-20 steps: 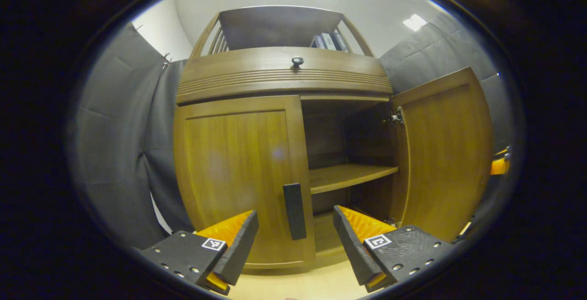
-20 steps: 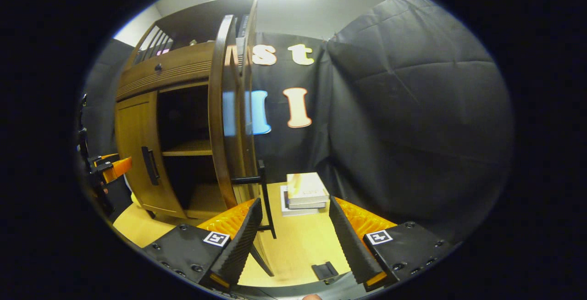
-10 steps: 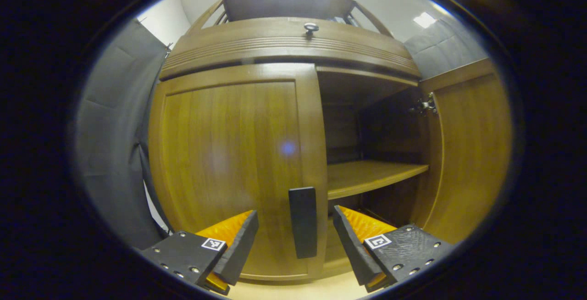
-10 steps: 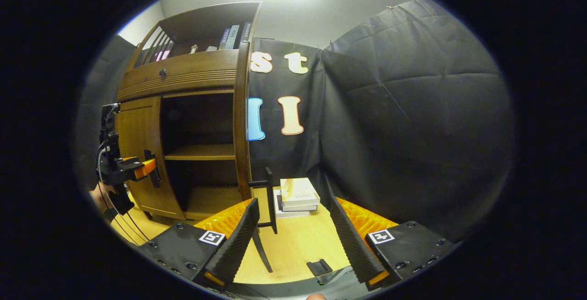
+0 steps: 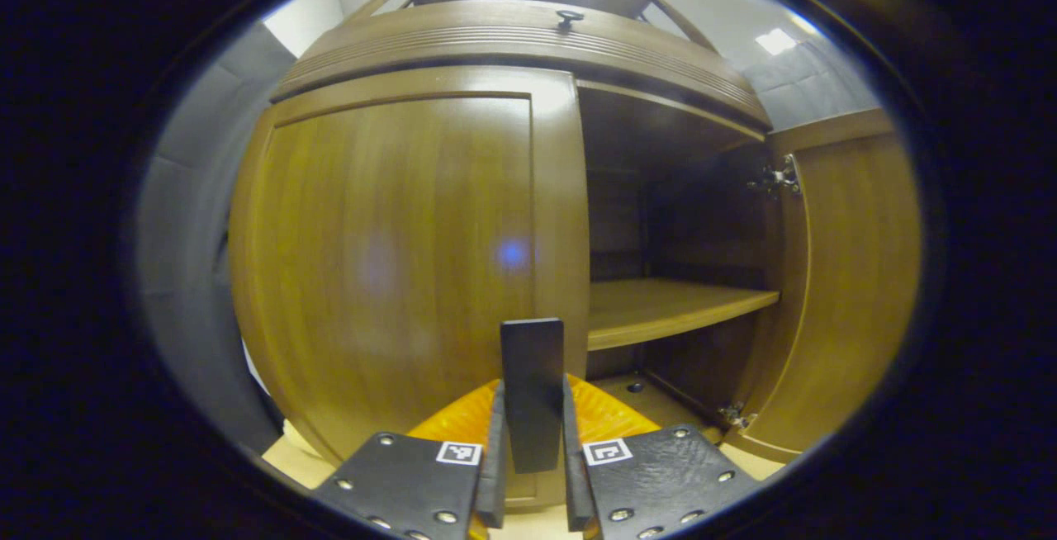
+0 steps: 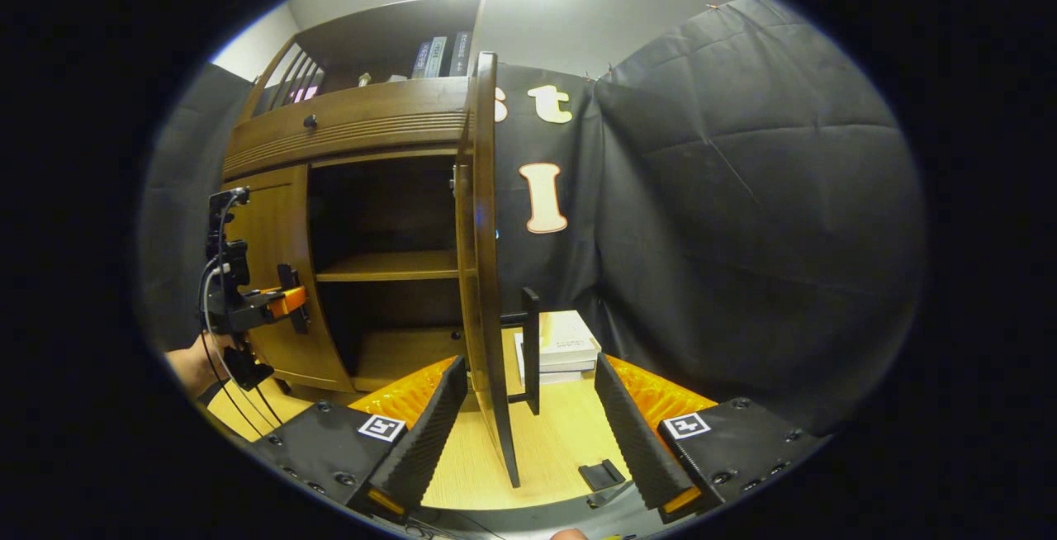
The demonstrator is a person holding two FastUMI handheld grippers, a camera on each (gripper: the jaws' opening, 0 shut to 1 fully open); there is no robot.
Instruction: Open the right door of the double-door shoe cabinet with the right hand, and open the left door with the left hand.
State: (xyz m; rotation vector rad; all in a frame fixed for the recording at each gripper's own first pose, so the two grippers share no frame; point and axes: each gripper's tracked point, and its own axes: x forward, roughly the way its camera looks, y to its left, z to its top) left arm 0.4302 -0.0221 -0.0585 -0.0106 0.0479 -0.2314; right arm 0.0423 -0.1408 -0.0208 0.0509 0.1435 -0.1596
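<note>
Left gripper (image 5: 531,474) is clamped tight on the dark handle (image 5: 533,391) of the left door (image 5: 396,259), down at six o'clock in the left gripper view, and that door sits closed. The right door (image 5: 850,292) stands swung open at three o'clock, baring the inner shelf (image 5: 669,309). In the right gripper view, the right gripper (image 6: 528,433) gapes wide, fingers apart either side of the open door's edge, clear of its handle (image 6: 530,350). Books (image 6: 566,346) lie on the worktop (image 6: 553,457) beyond.
</note>
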